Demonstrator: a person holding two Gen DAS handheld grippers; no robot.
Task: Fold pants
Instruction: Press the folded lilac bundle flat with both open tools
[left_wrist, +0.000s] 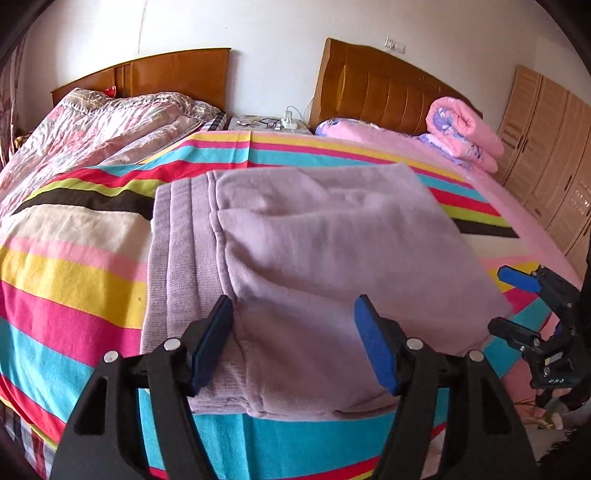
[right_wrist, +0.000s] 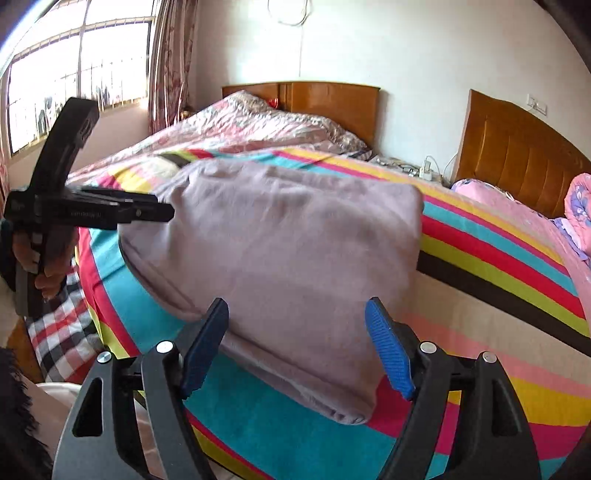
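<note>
Both grippers stand wide, nothing pinched in either. Left gripper (left_wrist: 293, 341) hovers over the near edge of the folded pants (left_wrist: 314, 258), its blue pads (left_wrist: 375, 347) spread apart with mauve cloth showing between them but not squeezed. Right gripper (right_wrist: 295, 347) is spread just as wide at the other near corner of the bundle, pads clear of the fabric.

Now the big picture: the bed (left_wrist: 66, 266) fills the frame, covered by a striped blanket (left_wrist: 74, 280) in pink, yellow, teal, red and cream. Behind it, two wooden headboards (left_wrist: 376, 88) stand against the white wall. On the far left lies a rumpled floral quilt (left_wrist: 110, 125); on the far right sits a rolled pink quilt (left_wrist: 461, 129), and beyond that a light wooden wardrobe (left_wrist: 546, 155). From the right wrist view a bright window (right_wrist: 74, 70) with a patterned curtain (right_wrist: 173, 59) shows at the left.

Down to the pants: they lie folded into a thick, roughly square mauve stack in the middle of the striped blanket, ribbed waistband (left_wrist: 173, 266) showing along the left side. A power strip (left_wrist: 288, 122) rests between the headboards.
</note>
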